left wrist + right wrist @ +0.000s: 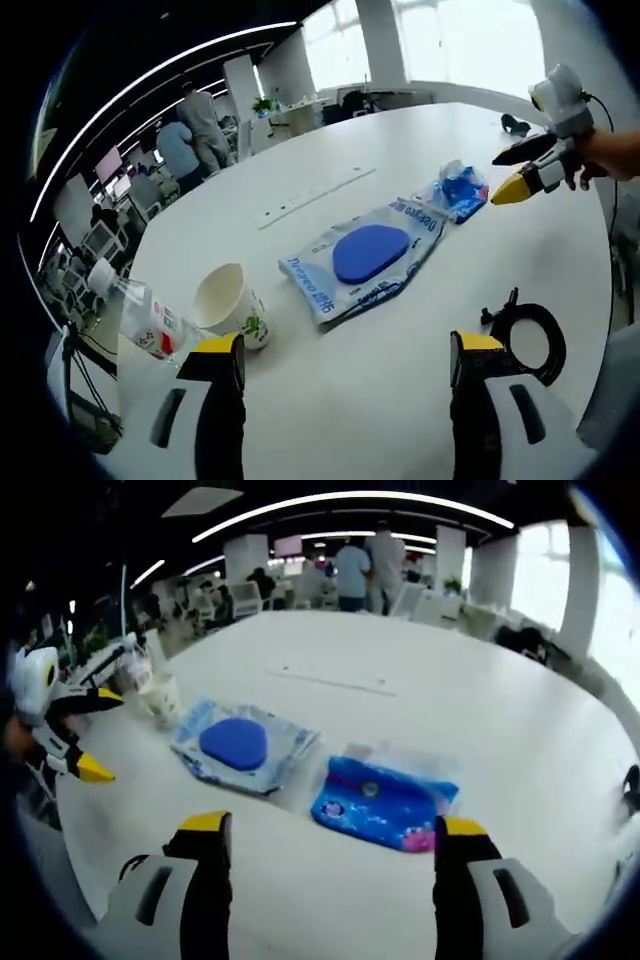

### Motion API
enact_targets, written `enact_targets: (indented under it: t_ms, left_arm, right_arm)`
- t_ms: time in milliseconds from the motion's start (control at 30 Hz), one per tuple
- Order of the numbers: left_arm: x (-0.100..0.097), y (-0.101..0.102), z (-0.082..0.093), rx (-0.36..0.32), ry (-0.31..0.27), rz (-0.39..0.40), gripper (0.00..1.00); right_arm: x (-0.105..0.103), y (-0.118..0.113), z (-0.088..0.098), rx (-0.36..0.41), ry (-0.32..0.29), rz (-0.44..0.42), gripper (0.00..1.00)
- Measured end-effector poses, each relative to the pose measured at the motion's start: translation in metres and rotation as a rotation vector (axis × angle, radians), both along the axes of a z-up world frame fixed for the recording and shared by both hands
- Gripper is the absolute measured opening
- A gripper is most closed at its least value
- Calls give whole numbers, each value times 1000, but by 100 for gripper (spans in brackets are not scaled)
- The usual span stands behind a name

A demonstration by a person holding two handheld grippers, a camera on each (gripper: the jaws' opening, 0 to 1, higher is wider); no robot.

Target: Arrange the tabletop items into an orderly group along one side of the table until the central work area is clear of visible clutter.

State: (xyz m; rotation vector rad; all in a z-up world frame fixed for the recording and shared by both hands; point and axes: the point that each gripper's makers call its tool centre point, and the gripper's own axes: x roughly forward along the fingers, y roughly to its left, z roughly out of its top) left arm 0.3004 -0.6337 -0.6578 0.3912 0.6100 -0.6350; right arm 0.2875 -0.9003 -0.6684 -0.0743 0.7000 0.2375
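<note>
— Left to right on the table [400, 400]? 
— Bottle [140, 318], paper cup [228, 303], blue-disc packet [365, 258], blue bag [380, 805]. 
— Claws? 
— Left gripper [345, 360] wide over bare tabletop; right gripper [325, 838] wide, just short of the bag.

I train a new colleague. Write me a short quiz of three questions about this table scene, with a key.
1. True or false: the paper cup lies on its side.
2. What lies nearest ahead of the right gripper? A) plastic bottle B) small blue packet C) black ring
3. Fill in: the blue oval pad sits in a ____ bag.

Key: 1 true. 2 B, the small blue packet. 3 clear, the clear bag.
</note>
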Motion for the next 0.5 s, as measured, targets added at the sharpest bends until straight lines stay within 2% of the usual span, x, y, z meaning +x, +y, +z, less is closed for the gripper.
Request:
enact_targets:
  t_ms: [100,367,500]
  left_arm:
    - [-1,-1,0,-25,-3,0,98]
    - [-6,3,2,-64,-4,-8,99]
    - [-9,5,1,-68,7,-13,99]
  right_arm:
    - [-5,6,4,1,-17,13,89]
    - [-14,19,16,6,-59,29,99]
    - [-20,23,19,2,-63,31,99]
